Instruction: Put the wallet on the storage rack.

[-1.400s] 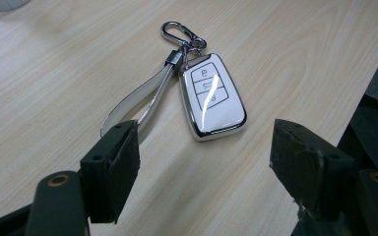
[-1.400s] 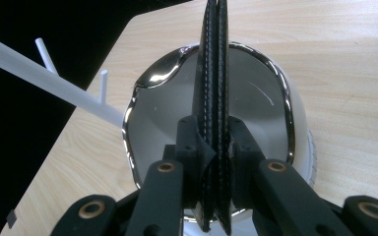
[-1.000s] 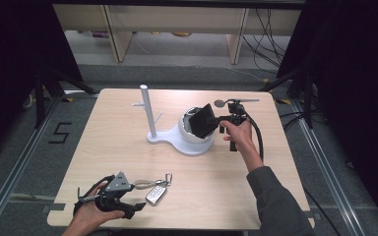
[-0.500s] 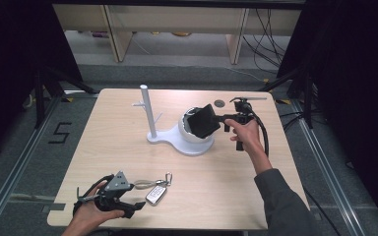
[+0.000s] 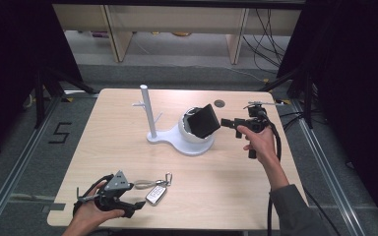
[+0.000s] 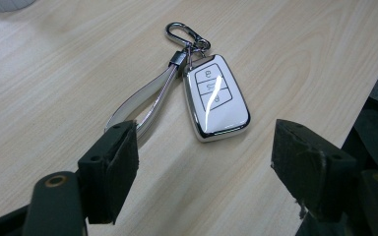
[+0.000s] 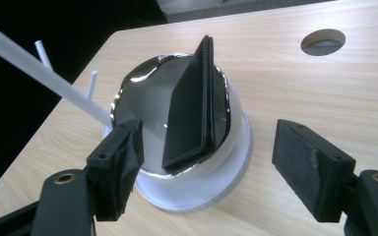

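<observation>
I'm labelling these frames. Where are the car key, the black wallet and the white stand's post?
car key (image 6: 216, 96): left gripper view, on its white button face.
black wallet (image 7: 189, 113): right gripper view, on its flat side.
white stand's post (image 5: 148, 110): high view, mid-height on the upright.

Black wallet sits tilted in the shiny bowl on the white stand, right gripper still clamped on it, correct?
Not clamped. In the right gripper view the right gripper has just been opening; its jaws stand wide, clear of the black wallet, which leans tilted in the shiny bowl on the white stand.

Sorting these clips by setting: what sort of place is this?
Probably a lab or recording workspace: a bare wooden table ringed by black curtains, loose cables on the floor behind, and floor tape marked 5.
</observation>
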`<move>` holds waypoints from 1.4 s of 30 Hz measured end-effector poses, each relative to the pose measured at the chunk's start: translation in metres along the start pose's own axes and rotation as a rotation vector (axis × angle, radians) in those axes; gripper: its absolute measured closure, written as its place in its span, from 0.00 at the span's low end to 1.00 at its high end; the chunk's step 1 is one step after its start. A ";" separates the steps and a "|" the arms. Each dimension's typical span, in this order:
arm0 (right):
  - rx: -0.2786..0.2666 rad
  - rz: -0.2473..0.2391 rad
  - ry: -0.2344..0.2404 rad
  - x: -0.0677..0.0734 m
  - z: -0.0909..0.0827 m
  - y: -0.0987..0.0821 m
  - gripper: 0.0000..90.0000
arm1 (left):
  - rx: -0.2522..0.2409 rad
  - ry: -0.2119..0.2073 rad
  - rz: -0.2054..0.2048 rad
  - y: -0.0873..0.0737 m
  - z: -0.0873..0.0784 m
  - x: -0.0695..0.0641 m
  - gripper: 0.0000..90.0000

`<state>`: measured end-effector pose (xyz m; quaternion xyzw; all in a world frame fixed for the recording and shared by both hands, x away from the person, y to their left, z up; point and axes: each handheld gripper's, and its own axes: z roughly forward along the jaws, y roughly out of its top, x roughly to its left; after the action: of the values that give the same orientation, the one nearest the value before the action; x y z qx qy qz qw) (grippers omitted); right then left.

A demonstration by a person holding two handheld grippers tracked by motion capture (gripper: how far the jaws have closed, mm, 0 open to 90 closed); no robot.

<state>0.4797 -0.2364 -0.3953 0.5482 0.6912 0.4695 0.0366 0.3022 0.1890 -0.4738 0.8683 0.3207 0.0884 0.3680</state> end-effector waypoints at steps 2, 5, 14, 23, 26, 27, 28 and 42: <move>-0.005 -0.046 0.009 0.000 -0.004 -0.005 0.32 | -0.004 -0.016 -0.014 0.000 0.000 0.001 0.29; -0.018 -0.056 0.016 0.001 -0.010 -0.010 0.31 | -0.001 -0.006 -0.010 -0.001 0.001 0.002 0.29; -0.016 -0.086 0.033 0.015 -0.022 -0.050 0.27 | -0.001 0.010 -0.002 0.000 -0.001 0.002 0.28; 0.055 -0.112 0.029 0.017 -0.016 -0.078 0.26 | -0.004 0.009 -0.012 -0.001 0.001 0.002 0.28; 0.048 -0.106 0.022 0.017 -0.019 -0.090 0.23 | -0.002 0.020 -0.008 0.000 0.000 0.003 0.28; 0.052 -0.113 0.029 0.016 -0.020 -0.094 0.23 | -0.009 0.015 -0.019 0.000 0.000 0.003 0.28; 0.044 -0.125 0.022 0.015 -0.019 -0.099 0.23 | -0.005 0.015 -0.016 0.000 0.000 0.003 0.28; 0.115 -0.169 0.032 0.023 -0.015 -0.151 0.24 | -0.008 0.012 -0.035 -0.002 -0.002 0.007 0.28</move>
<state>0.3528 -0.2209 -0.4805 0.4815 0.7613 0.4329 0.0334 0.3057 0.1957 -0.4744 0.8605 0.3376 0.0886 0.3710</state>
